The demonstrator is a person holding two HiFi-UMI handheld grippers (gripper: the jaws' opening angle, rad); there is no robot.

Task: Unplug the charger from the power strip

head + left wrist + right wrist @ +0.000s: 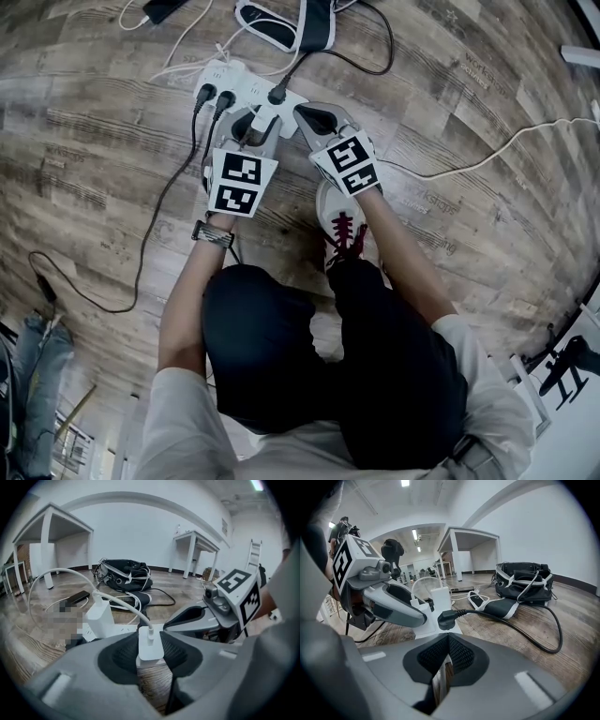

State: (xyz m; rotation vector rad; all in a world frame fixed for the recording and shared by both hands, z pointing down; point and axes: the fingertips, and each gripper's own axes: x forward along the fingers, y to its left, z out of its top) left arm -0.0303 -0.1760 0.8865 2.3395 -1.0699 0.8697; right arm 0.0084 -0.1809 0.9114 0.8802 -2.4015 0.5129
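On the wood floor [450,187] the power strip [234,75] lay by the right gripper [447,639] (pinched shut, empty) and the left gripper [255,127], half-closed, clamped the charger [151,648] — apparently still seated in its socket, the pull left to do.

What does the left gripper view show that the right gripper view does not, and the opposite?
Only the left gripper view: the small white charger clamped between that gripper's own pads, and the right gripper beside it.
Only the right gripper view: the black plug in the power strip, and the left gripper seen from outside.
Both: the white power strip, the taller white charger and the black bag.
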